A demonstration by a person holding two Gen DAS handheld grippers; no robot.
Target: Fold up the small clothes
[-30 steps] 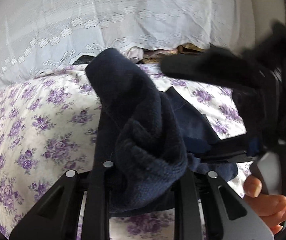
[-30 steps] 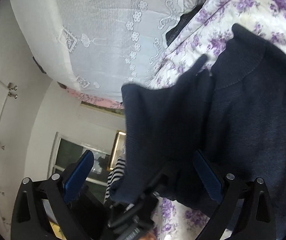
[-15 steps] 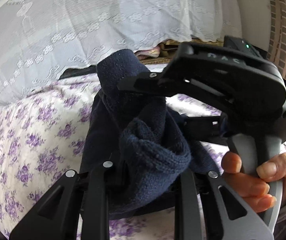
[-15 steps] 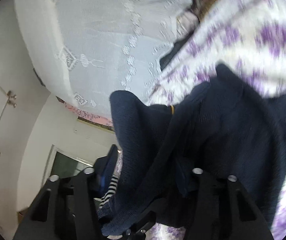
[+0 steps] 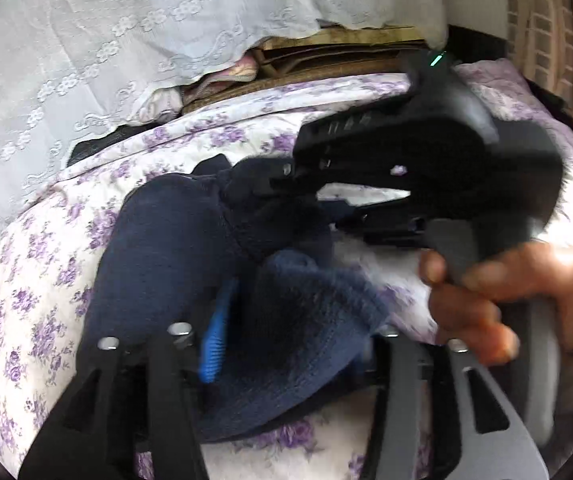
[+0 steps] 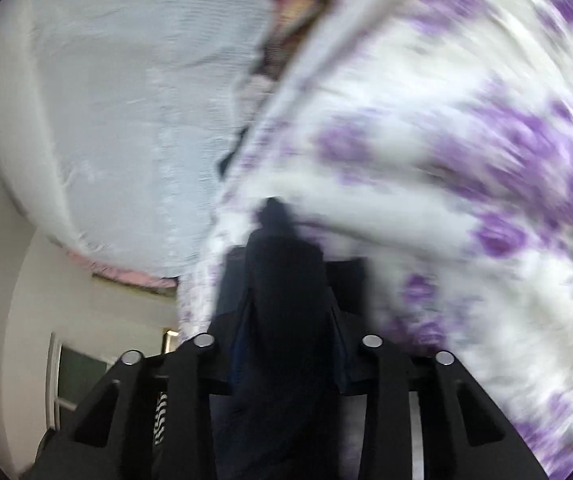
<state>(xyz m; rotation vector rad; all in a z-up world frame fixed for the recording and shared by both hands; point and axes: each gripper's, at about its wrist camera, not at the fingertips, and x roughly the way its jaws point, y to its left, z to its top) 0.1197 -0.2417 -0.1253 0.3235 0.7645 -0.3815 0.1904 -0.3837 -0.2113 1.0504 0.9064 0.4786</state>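
Left gripper point(image 5: 286, 344): jaws opening, navy knit point(image 5: 294, 320) bunched between them w/ a blue pad point(image 5: 215, 344) showing on the left finger, so the cloth looks to be coming loose rather than pinched. Right gripper point(image 5: 286, 184): jaws closing, narrow; in its own view a dark fold of the same knit point(image 6: 282, 320) fills the gap and the pads seem to press on it. Seen from the left cam, the right tool reaches in from the right, its tips buried in the upper part of the bundle, w/ a hand point(image 5: 498, 292) wrapped round the grey handle.

The knit sits on the bed point(image 5: 26, 280), roughly mid-sheet, part draped flat, part rumpled up betw. the two tools.

Step, as I read it: a hand-over mid-fold. Left lets go of one edge, right takes hold to carry it. Next move prob. needs the right to keep a firm pinch and draw the edge across over the flat part, while left backs clear w/o snagging loops.

Materials: the garment is a thick, fuzzy knit, soft and floppy, likely to slump and cling. Bed sheet is smooth white cotton w/ purple flower print. Behind it hangs a thin white lace cloth point(image 5: 126, 40) w/ embroidered scrolls. Right view is badly blurred, so detail there is poor.
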